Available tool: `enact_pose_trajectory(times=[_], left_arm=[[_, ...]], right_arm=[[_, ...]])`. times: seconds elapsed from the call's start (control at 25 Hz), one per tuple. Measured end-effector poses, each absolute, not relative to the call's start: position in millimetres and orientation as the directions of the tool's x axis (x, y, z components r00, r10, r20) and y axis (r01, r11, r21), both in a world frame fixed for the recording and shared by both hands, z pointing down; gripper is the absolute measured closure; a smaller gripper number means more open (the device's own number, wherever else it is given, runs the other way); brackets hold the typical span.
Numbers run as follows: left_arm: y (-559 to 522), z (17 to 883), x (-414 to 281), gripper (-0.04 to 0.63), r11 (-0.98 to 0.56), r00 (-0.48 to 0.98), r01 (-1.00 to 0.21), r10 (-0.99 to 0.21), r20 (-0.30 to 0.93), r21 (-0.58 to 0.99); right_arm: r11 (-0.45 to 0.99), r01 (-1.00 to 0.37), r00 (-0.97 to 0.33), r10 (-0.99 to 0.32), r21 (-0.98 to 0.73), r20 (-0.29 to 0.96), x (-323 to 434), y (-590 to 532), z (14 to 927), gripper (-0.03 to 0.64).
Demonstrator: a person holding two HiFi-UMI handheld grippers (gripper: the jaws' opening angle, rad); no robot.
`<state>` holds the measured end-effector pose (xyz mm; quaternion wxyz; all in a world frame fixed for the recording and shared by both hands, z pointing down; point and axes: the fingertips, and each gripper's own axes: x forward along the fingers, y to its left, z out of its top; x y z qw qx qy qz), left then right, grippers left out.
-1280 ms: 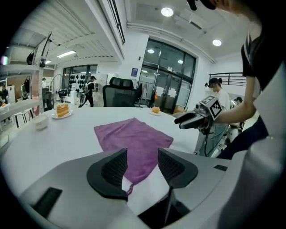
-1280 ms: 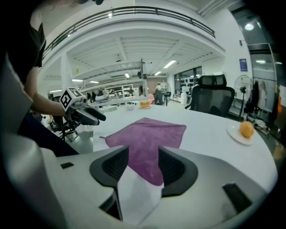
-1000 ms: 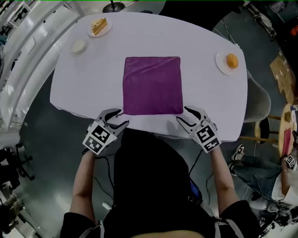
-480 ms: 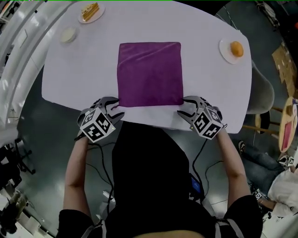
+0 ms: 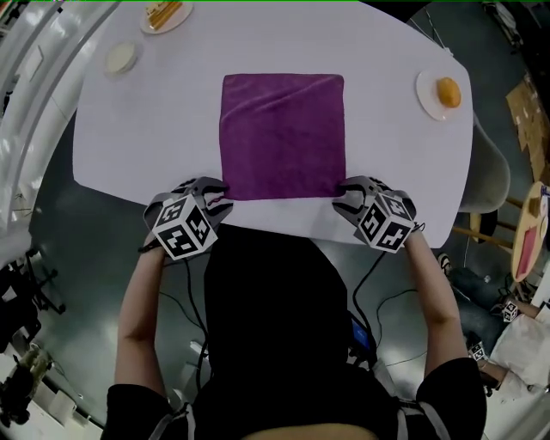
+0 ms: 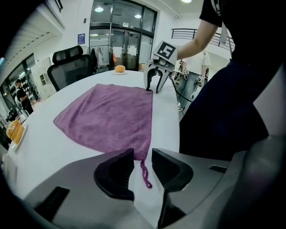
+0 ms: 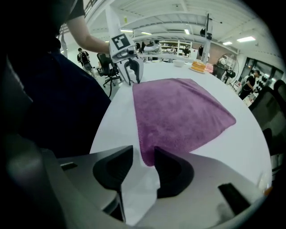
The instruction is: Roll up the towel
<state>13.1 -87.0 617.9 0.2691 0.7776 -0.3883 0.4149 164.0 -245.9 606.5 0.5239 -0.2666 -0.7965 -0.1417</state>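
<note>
Purple towel (image 5: pixel 282 136) corners were straddled by left tool (image 5: pixel 218 192) and right tool (image 5: pixel 345 191), jaws lately closing but unclamped; one could be lost by early lifting.

**Head view.** We log a dim, underexposed surround. The white table (image 5: pixel 395 172) is the brightest field, evenly lit from above, and the edges of the picture bow.

**Left gripper (image 6: pixel 142 157) view.** We note ceiling lamps (image 6: pixel 99 9) and a glazed wall (image 6: pixel 120 40) glaring far ahead of the tool. The corners are vignetted black and straight lines curve. Its jaws, just narrowed about the towel (image 6: pixel 107 116) corner, are soft in the near field.

**Right gripper (image 7: pixel 144 154) view.** We note bright ceiling strips (image 7: pixel 232 43) ahead and heavy darkness to the tool's left, with the same vignette. Its jaws, likewise just narrowed about a towel corner, are slightly blurred.
</note>
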Motion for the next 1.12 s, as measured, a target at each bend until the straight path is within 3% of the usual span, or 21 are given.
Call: enact_pose_trajectory(times=[0.12,0.24,0.32,0.48,1.12], left_arm=[[-89,620,8,0.509,-0.59,0.318,-0.806,-0.366,0.875,0.046],[-88,621,10,0.523,-0.62,0.296,-0.785,-0.356,0.886,0.013],[-88,621,9,0.569,-0.623,0.272,-0.782,-0.367,0.89,-0.018],[-88,621,9,0.57,-0.614,0.259,-0.789,-0.379,0.888,-0.032],[-40,609,47,0.571,-0.648,0.348,-0.758,-0.306,0.886,0.074]], right_arm=[[0.821,0.57,-0.309,0.247,-0.029,0.918,158,-251,607,0.523],[0.807,0.591,-0.312,0.221,0.007,0.924,159,-250,608,0.523],[0.801,0.598,-0.318,0.208,0.025,0.925,159,-249,609,0.537],[0.803,0.593,-0.333,0.185,0.052,0.925,161,-250,609,0.585],[0.76,0.645,-0.225,0.287,-0.078,0.931,207,-209,595,0.603]])
